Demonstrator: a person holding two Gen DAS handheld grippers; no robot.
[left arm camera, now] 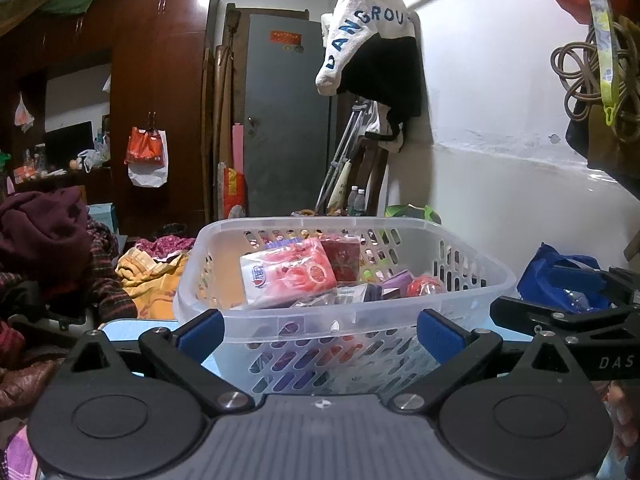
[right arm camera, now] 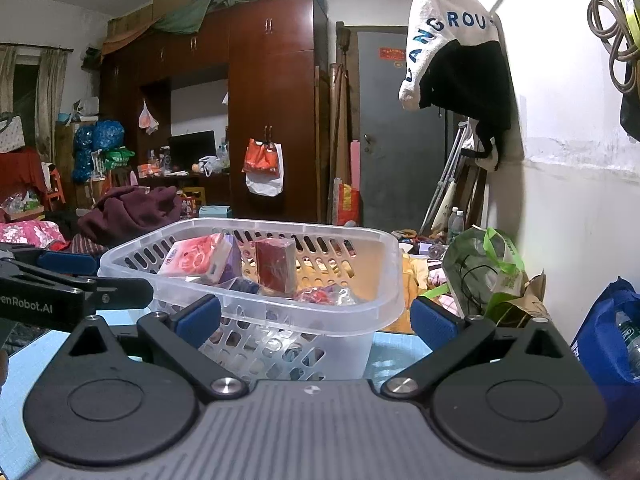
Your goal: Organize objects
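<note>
A clear plastic basket (left arm camera: 320, 312) stands on a light blue table (right arm camera: 392, 350), right in front of both grippers; it also shows in the right wrist view (right arm camera: 320, 312). In it lie a pink tissue pack (left arm camera: 286, 272), a dark red box (left arm camera: 342, 258), a purple item (left arm camera: 396, 282) and a red wrapped item (left arm camera: 424, 285). The tissue pack (right arm camera: 198, 258) and red box (right arm camera: 276, 264) show in the right wrist view too. My left gripper (left arm camera: 320, 330) is open and empty before the basket's near wall. My right gripper (right arm camera: 316, 314) is open and empty at the basket's near corner.
A blue bag (left arm camera: 560, 280) lies right of the basket, a green bag (right arm camera: 484, 272) behind it. Clothes (left arm camera: 48, 240) are piled at the left. The right gripper's arm (left arm camera: 568, 316) shows at the right of the left wrist view, the left gripper's arm (right arm camera: 60, 292) at the left of the right wrist view.
</note>
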